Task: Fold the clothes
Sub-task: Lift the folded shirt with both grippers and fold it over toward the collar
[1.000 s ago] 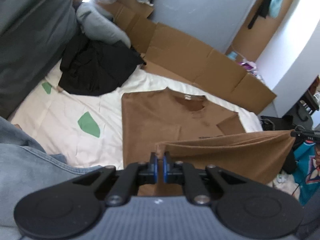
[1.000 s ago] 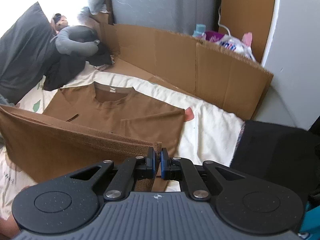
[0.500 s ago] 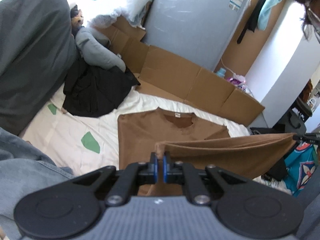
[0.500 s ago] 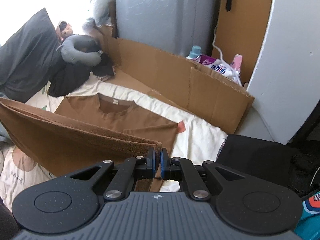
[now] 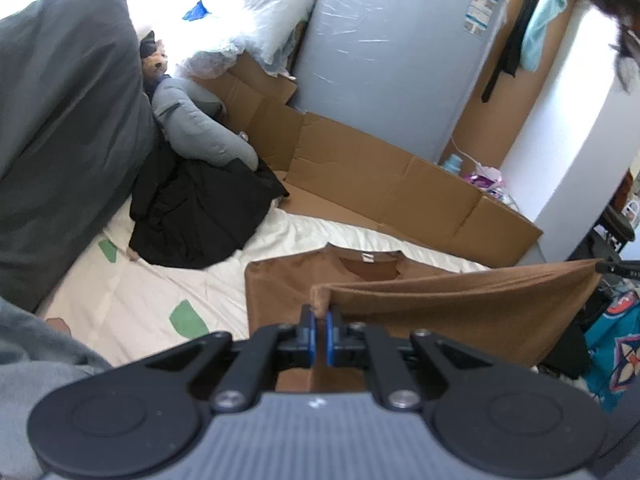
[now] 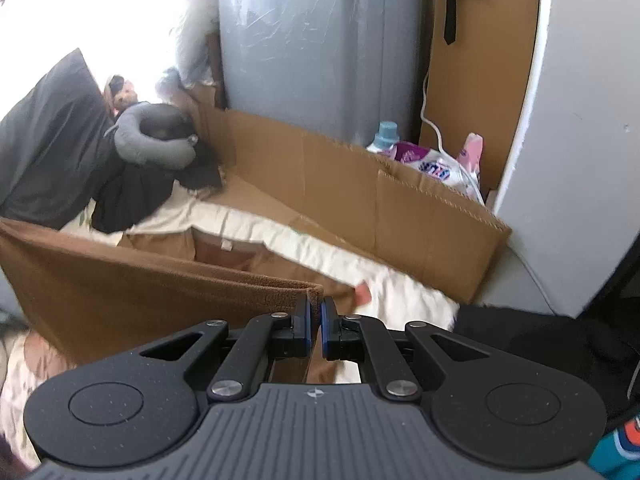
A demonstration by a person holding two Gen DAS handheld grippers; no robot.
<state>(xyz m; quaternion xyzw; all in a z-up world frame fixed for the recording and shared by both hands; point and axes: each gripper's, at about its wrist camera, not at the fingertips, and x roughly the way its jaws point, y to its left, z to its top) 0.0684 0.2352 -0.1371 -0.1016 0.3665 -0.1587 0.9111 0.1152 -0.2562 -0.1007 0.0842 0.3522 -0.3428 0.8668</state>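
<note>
In the left wrist view, the left hand-held gripper (image 5: pixel 319 334) sits at lower centre, clenched on a corner of the brown T-shirt (image 5: pixel 460 316). The raised hem runs taut from there to the right edge of the frame, where the other gripper's tip is only a dark sliver. Behind this fabric band, the shirt's upper part lies flat on the cream bed sheet (image 5: pixel 132 292), collar and white neck label toward the cardboard (image 5: pixel 380 184). The raised band hides the lower body of the shirt and its right sleeve.

In the right wrist view, the right hand-held gripper (image 6: pixel 316 330) at lower centre grasps the opposite corner of the T-shirt's doubled, ribbed hem. The band stretches to the left edge, cut off there. Beyond it only the collar area shows, blurred.
</note>
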